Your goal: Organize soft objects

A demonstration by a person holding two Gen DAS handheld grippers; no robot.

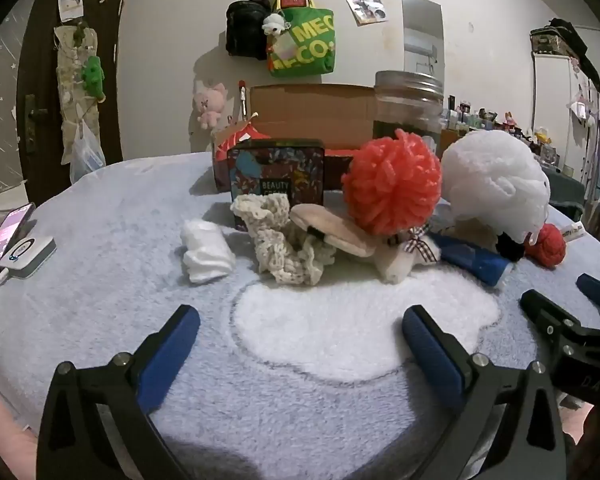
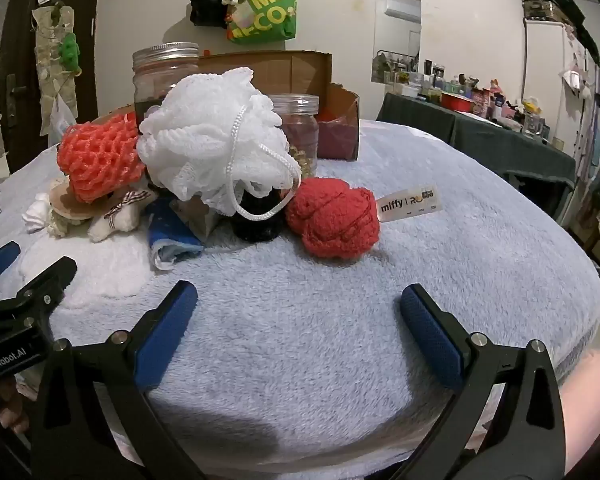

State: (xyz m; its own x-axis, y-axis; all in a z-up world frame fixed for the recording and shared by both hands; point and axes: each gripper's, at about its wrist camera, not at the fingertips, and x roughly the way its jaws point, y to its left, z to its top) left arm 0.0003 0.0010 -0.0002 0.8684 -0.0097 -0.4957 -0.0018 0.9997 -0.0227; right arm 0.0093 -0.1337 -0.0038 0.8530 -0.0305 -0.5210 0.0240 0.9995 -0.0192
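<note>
Nothing looks sorted yet: the white bath pouf, orange foam net, red knitted ball and crocheted scrunchie sit heaped on the blanket-covered desk, before the cardboard box. The left gripper and right gripper hover short of the heap, jaws wide apart and empty.

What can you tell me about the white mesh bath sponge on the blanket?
The white mesh bath sponge is a puffy ball of gathered plastic netting with a white cord loop hanging down its front. It sits upright on top of the pile, beside the coral foam net, in front of two jars, over a black object. No gripper touches it.
</note>
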